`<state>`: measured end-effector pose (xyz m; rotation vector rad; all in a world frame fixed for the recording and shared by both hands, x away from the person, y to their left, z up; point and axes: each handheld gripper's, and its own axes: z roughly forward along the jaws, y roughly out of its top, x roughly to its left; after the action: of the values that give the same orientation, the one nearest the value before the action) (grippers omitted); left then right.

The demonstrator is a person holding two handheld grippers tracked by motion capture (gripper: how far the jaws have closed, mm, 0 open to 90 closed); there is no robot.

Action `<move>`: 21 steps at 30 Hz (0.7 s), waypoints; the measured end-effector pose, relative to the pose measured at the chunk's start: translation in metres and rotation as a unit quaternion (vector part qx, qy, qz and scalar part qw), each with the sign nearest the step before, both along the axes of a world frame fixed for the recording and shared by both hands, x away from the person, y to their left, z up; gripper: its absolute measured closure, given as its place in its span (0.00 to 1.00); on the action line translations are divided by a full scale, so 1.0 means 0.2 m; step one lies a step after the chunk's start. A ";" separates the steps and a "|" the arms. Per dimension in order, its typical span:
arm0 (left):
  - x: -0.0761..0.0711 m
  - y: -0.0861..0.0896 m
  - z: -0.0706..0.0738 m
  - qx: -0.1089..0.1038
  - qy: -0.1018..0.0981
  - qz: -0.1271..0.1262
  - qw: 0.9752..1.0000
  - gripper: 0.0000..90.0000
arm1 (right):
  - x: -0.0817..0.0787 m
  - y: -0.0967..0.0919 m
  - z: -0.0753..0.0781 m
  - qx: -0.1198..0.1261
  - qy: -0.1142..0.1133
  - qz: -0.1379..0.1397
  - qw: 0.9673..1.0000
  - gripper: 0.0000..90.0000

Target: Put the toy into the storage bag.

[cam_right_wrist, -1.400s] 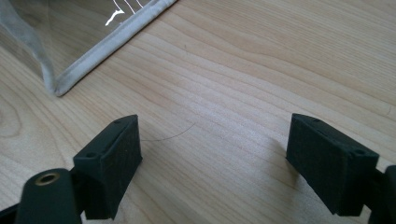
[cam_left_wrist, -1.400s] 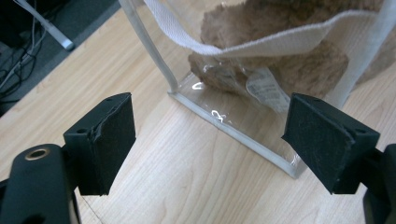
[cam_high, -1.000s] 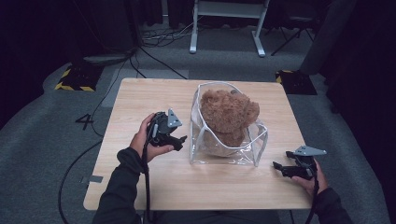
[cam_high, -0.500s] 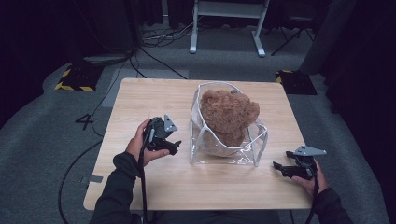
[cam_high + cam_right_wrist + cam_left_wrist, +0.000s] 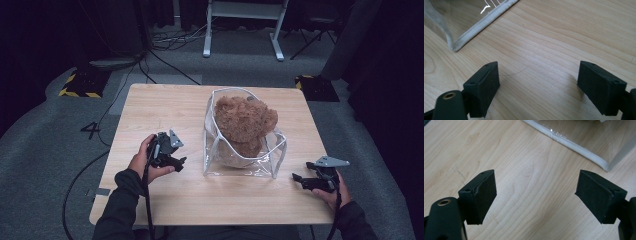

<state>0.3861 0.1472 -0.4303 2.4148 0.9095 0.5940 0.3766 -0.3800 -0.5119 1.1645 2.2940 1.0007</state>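
Left gripper [image 5: 536,195]: jaws spread, empty, above bare tabletop [image 5: 165,105]. Right gripper [image 5: 537,85]: jaws spread, empty, near the right edge. Clear bag [image 5: 240,162] holding brown plush toy [image 5: 245,122] stands mid-tabletop between both grippers, touching neither.

A clear bag [image 5: 243,150] holding a brown plush toy [image 5: 244,122] stands mid-desk [image 5: 165,107], between the left gripper [image 5: 176,161] and right gripper [image 5: 299,180].
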 end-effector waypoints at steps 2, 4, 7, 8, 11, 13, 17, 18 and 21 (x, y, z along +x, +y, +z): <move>0.00 0.01 -0.01 0.004 0.003 0.002 1.000 0.19 | 0.00 0.00 0.00 0.000 0.000 0.000 1.000 0.20; -0.01 0.02 -0.03 0.003 0.003 0.005 1.000 0.19 | 0.00 0.00 0.00 0.000 0.000 -0.001 1.000 0.20; -0.02 0.03 -0.03 -0.001 0.001 0.010 1.000 0.19 | 0.00 0.00 0.00 0.000 0.000 -0.001 1.000 0.20; -0.02 0.03 -0.04 -0.001 0.000 0.010 1.000 0.19 | 0.00 0.00 0.00 0.000 0.000 -0.001 1.000 0.20; -0.03 0.04 -0.05 0.005 0.002 0.011 1.000 0.19 | 0.00 0.00 0.00 0.000 0.000 -0.001 1.000 0.20; -0.04 0.05 -0.06 0.008 0.003 0.015 1.000 0.19 | 0.00 0.00 0.00 0.000 0.000 -0.001 1.000 0.20; -0.05 0.06 -0.08 0.011 0.006 0.018 1.000 0.19 | 0.00 0.00 0.00 0.000 0.000 -0.001 1.000 0.20; -0.05 0.07 -0.09 0.011 0.005 0.018 1.000 0.19 | 0.00 0.00 0.00 0.000 0.000 -0.001 1.000 0.20; -0.06 0.08 -0.10 0.007 0.003 0.024 1.000 0.19 | 0.00 0.00 0.00 0.000 0.000 -0.001 1.000 0.20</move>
<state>0.3737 0.1637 -0.4505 2.4146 0.9720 0.6144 0.3764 -0.3799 -0.5119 1.1667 2.2925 1.0000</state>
